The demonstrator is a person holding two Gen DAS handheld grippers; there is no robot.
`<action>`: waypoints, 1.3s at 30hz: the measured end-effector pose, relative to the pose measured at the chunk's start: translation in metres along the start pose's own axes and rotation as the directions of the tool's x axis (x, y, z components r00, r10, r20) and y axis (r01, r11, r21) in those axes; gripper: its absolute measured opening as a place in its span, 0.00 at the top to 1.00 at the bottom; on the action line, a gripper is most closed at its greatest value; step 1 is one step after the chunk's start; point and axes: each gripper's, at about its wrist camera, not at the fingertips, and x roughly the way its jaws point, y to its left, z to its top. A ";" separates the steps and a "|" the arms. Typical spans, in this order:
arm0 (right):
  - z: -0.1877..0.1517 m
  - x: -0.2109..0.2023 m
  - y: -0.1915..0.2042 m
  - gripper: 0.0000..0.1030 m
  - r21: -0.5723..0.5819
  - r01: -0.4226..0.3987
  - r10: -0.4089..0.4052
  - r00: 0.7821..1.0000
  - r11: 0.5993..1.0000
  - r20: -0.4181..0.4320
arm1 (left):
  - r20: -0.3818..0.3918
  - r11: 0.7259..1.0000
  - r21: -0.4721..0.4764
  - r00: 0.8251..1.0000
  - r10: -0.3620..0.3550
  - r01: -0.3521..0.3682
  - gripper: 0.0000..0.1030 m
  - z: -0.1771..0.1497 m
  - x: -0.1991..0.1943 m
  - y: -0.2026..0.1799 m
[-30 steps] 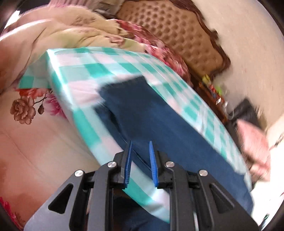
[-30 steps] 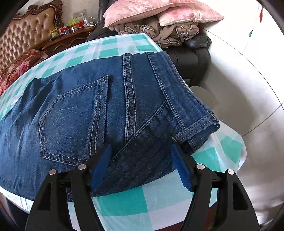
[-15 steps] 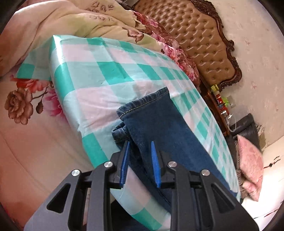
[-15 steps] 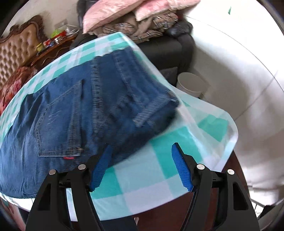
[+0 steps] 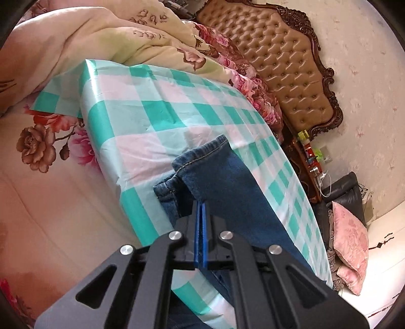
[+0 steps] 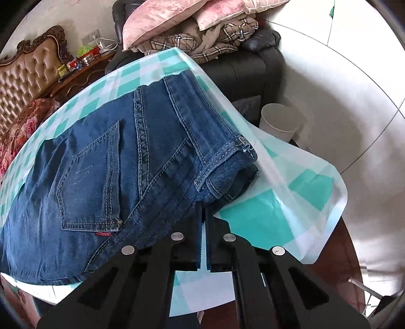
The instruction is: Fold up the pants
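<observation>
We find a pair of dark blue denim jeans (image 6: 121,162) laid lengthwise on a bench covered by a teal-and-white checked tablecloth (image 5: 157,111). In the right wrist view the waistband end lies near the bench's corner, seat side up, with a back pocket (image 6: 91,182) and the centre seam showing; the waistband corner (image 6: 227,162) is doubled over on itself beside the cloth's edge, where the tablecloth lifts in a loose curl. The right gripper (image 6: 202,215) has its jaws drawn together at the near edge of the denim just below that corner; only a narrow slit shows between the fingers, and we cannot tell whether any fabric is pinched in it. In the left wrist view the leg ends lie toward the opposite end of the bench, two hems (image 5: 200,157) stacked unevenly, the upper one offset from the lower cuff (image 5: 167,187). The left gripper (image 5: 201,210) is fully closed, its blue pads (image 5: 196,232) meeting face to face, tips right at the denim's near edge; we cannot confirm a hold on cloth. Beyond the bench stand a bed with floral bedding (image 5: 76,38) and a tufted leather headboard (image 5: 286,65). A dark sofa piled with pink cushions (image 6: 177,15) and a plaid blanket, and a white bin (image 6: 279,121), stand behind the waistband end.
</observation>
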 end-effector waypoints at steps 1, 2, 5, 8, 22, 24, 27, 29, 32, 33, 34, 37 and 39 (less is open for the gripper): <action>0.001 -0.004 -0.001 0.99 0.005 -0.005 0.005 1.000 1.000 0.005 | -0.009 1.000 -0.012 1.000 0.011 -0.011 0.99 0.000 0.001 0.003; 0.002 -0.008 -0.002 0.99 0.010 -0.012 0.012 1.000 1.000 0.011 | -0.015 0.999 -0.029 1.000 0.012 -0.012 0.99 0.000 0.001 0.007; 0.004 -0.021 -0.002 0.99 0.006 -0.027 0.026 0.999 1.000 0.027 | -0.017 0.999 -0.025 1.000 0.023 -0.023 0.99 -0.002 0.002 0.008; 0.006 -0.027 -0.002 0.99 0.010 -0.040 0.039 0.999 0.999 0.027 | -0.021 0.999 -0.032 0.999 0.033 -0.034 0.99 -0.002 0.005 0.011; -0.001 -0.016 -0.020 0.59 0.029 0.096 -0.097 0.994 0.995 0.047 | 0.056 0.993 0.020 0.992 0.113 -0.114 0.72 -0.015 -0.017 0.014; 0.002 -0.028 -0.017 0.56 0.012 0.137 -0.138 0.986 0.990 0.090 | 0.095 0.990 0.080 0.989 0.112 -0.120 0.65 -0.019 -0.027 -0.001; 0.009 -0.041 0.008 0.41 -0.070 0.128 -0.116 0.980 0.989 0.161 | 0.141 0.956 0.260 0.985 0.101 -0.136 0.50 -0.038 -0.029 -0.047; 0.015 -0.040 0.031 0.32 -0.140 0.113 -0.086 0.979 0.984 0.183 | 0.166 0.909 0.388 0.982 0.091 -0.150 0.38 -0.057 -0.023 -0.088; 0.023 -0.032 0.072 0.21 -0.246 0.078 -0.029 0.980 0.966 0.194 | 0.153 0.820 0.561 0.988 0.028 -0.110 0.24 -0.095 -0.007 -0.150; 0.028 -0.027 0.091 0.17 -0.295 0.067 -0.008 0.981 0.953 0.195 | 0.127 0.779 0.624 0.992 -0.015 -0.068 0.20 -0.111 0.000 -0.169; 0.031 -0.021 0.106 0.17 -0.323 0.071 -0.006 0.980 0.944 0.200 | 0.082 0.731 0.682 0.995 -0.053 -0.017 0.18 -0.128 0.008 -0.187; 0.044 -0.006 0.139 0.17 -0.396 0.091 0.004 0.972 0.914 0.233 | -0.044 0.601 0.793 0.994 -0.101 0.096 0.18 -0.178 0.032 -0.234; 0.056 0.008 0.154 0.17 -0.412 0.103 -0.004 0.973 0.905 0.233 | -0.126 0.541 0.825 0.986 -0.105 0.163 0.21 -0.204 0.045 -0.258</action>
